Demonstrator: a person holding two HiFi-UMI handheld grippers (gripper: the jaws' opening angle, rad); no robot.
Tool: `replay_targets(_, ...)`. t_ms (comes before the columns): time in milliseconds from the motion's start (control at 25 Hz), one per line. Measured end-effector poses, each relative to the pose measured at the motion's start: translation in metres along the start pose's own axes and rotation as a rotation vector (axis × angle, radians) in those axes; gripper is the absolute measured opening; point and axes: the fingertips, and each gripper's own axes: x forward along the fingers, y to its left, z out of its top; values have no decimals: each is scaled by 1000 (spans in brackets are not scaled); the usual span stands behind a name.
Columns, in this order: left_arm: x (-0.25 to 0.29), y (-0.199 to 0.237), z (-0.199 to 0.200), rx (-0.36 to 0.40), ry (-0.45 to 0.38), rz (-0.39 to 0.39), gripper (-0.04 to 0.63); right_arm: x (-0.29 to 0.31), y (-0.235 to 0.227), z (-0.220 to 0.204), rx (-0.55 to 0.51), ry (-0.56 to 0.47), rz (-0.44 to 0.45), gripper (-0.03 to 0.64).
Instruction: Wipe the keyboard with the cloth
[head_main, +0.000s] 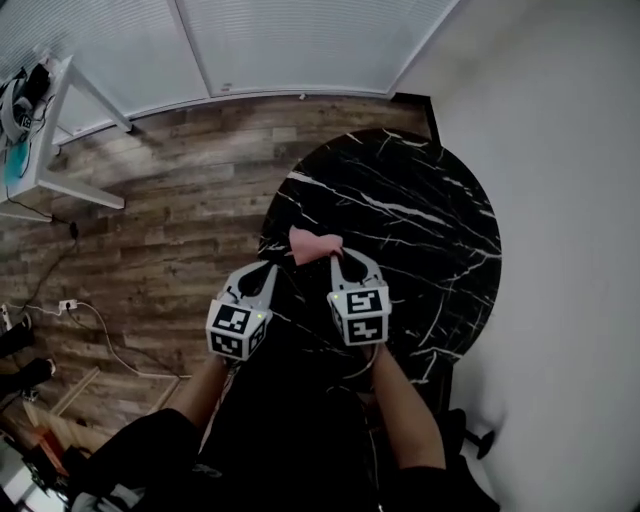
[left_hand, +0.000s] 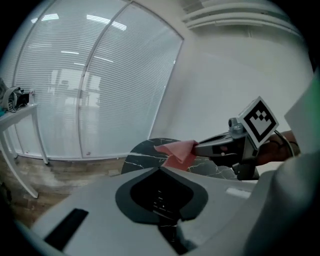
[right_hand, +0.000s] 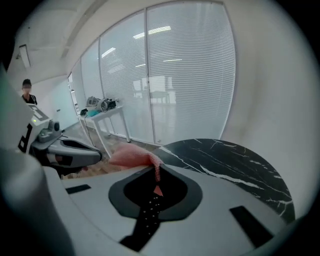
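R gripper (head_main: 340, 258) clamped pink crumpled cloth (head_main: 314, 244) over near edge of round black marble table (head_main: 420, 210), L gripper (head_main: 268, 272) closed, empty, just beside; no keyboard seen

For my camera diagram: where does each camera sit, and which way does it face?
Head view: on the head, looking down at the marble table; forearms, left tongs, right tongs show.
Left gripper view: on left tongs, facing blinds; right tongs show.
Right gripper view: on right tongs, facing blinds; left tongs show.
Shared: pink cloth.

Cloth (head_main: 314, 244) — one; grippers (head_main: 268, 267) (head_main: 340, 256) — two; tables (head_main: 420, 230) (head_main: 62, 120), perhaps two.
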Motion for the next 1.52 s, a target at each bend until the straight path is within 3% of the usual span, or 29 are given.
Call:
replay_targets(280,36,13,-14,9,89,-36,0,67,-17,-34,62,116,17,6)
replay_targets(760,55,16,-38,-6,157,-35,0,116,-21,-80,88,276,67,6)
replay_targets(1160,61,1,-42,-17,172,-38,0,106,-25,-88,68,257,84,58)
replay_targets(1520,60,-21,-50,-11,179,-48,0,87,-30,-108,79,273,76,48)
